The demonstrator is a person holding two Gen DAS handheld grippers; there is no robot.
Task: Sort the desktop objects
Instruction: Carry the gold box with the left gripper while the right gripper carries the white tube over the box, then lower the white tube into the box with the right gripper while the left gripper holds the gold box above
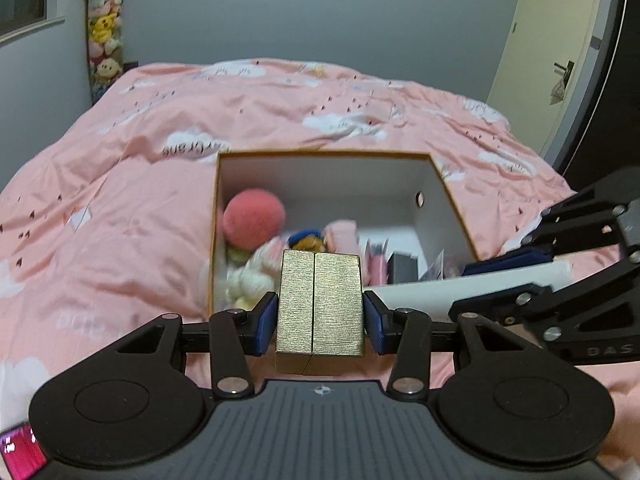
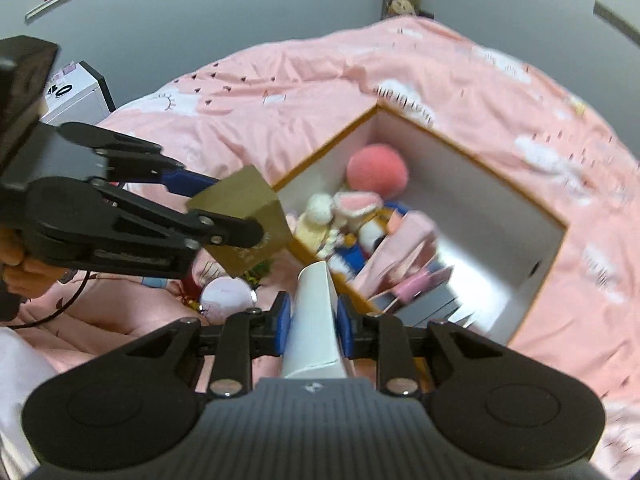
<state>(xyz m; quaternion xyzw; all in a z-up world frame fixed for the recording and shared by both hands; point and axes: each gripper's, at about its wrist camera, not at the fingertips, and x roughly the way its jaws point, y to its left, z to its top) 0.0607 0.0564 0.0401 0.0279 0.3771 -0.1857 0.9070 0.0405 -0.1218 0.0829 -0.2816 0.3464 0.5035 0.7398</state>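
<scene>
A gold box (image 1: 320, 300) sits between the blue pads of my left gripper (image 1: 320, 316), which is shut on it. It hangs just in front of the near edge of an open storage box (image 1: 320, 154) on the pink bed. My right gripper (image 2: 313, 320) is shut on a long white box (image 2: 316, 300) that points at the storage box (image 2: 472, 152). The left wrist view shows the white box (image 1: 460, 280) and the right gripper (image 1: 496, 280) at the right. The right wrist view shows the gold box (image 2: 244, 200) and the left gripper (image 2: 224, 208) at the left. Inside lie a pink ball (image 2: 376, 168), plush toys and small boxes.
The pink quilt (image 1: 120, 200) spreads all around the storage box. A round white item (image 2: 226, 294) and small colourful bits lie on the bed near its corner. A column of plush toys (image 1: 104, 32) stands at the far wall, and a door (image 1: 552, 40) is at the right.
</scene>
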